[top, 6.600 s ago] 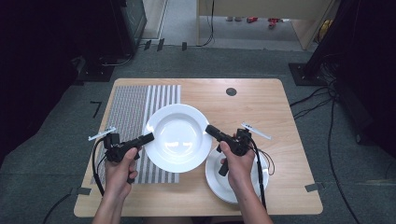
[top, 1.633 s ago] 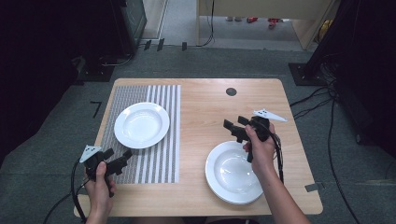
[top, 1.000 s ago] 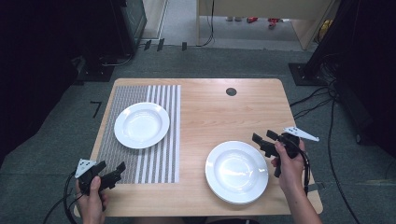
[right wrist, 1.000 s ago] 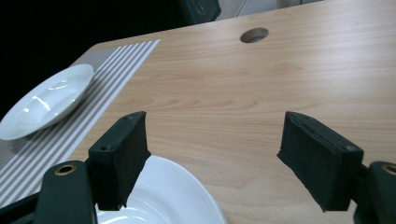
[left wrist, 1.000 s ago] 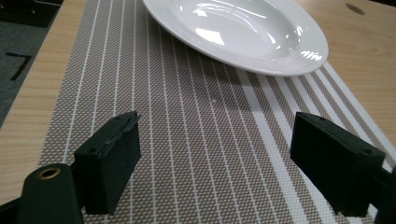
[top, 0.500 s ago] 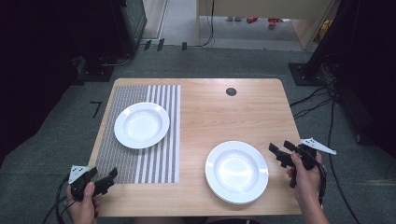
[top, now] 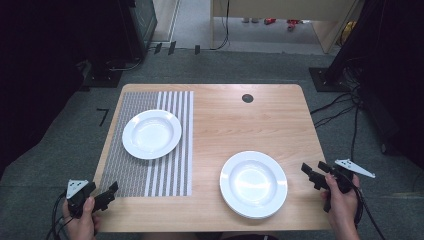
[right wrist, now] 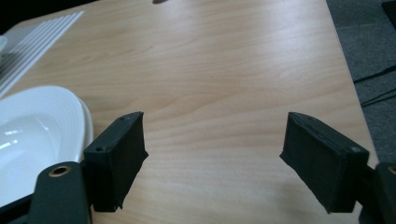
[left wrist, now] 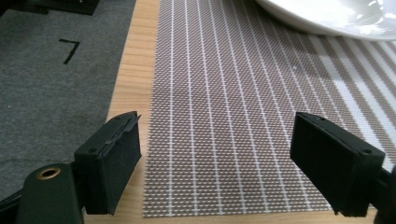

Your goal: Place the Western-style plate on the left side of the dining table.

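- Both tongs appear in the high view at the near edge of the table (top: pixel 235 115): the left gripper (top: pixel 109 192) sits at the near left corner, just off the near edge of the striped placemat (top: pixel 165 170), and the right gripper (top: pixel 311 172) hangs at the near right edge, close beside the stack of plates (top: pixel 253 184) but not touching it.
- From the same view, each gripper's jaws are spread, with nothing between them.
- One single plate (top: pixel 152 134) lies on the placemat, towards its far half, well apart from the left gripper.
- Beyond the stack, near the far edge of the table, a small dark round hole (top: pixel 247 98) shows in the wood.
- Seen from the left gripper view, the left gripper (left wrist: pixel 217 154) has its jaws wide apart over the placemat (left wrist: pixel 224 107), close to the mat's near edge, and nothing is pinched.
- White rim of the single plate (left wrist: pixel 327 16) shows at the far end of the mat, and grey floor (left wrist: pixel 51 79) lies off the table's side.
- Seen from the right gripper view, the right gripper (right wrist: pixel 215 149) is spread over bare wood of the table (right wrist: pixel 219 70), holding nothing.
- Rim of the plate stack (right wrist: pixel 42 126) lies just beside one jaw, apart from it.
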Demonstrator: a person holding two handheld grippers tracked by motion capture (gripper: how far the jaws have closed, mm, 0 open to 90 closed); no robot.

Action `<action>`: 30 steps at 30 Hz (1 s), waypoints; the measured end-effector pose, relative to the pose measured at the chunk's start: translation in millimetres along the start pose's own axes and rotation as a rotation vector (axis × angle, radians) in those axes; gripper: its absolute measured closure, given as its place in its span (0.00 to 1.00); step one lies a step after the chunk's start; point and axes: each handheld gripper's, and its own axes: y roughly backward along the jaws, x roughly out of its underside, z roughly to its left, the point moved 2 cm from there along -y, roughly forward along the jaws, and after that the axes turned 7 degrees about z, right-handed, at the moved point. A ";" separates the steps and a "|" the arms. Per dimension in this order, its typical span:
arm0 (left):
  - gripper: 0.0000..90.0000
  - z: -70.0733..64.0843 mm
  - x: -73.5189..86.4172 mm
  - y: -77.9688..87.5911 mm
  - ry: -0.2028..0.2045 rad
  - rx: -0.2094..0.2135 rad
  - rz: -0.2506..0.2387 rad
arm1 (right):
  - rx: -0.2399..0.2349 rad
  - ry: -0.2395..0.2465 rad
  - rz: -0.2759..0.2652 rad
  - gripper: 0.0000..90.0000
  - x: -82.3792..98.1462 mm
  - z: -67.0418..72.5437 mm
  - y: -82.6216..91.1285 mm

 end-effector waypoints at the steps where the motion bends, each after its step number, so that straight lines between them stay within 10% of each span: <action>1: 0.18 0.7 0.5 -0.9 -0.004 -0.009 0.005 | 0.002 0.000 0.004 0.24 1.9 -1.5 0.9; 30: 0.18 -10.3 4.9 -10.4 -0.111 -0.105 0.060 | 0.177 0.142 0.126 0.21 30.5 -0.9 -8.4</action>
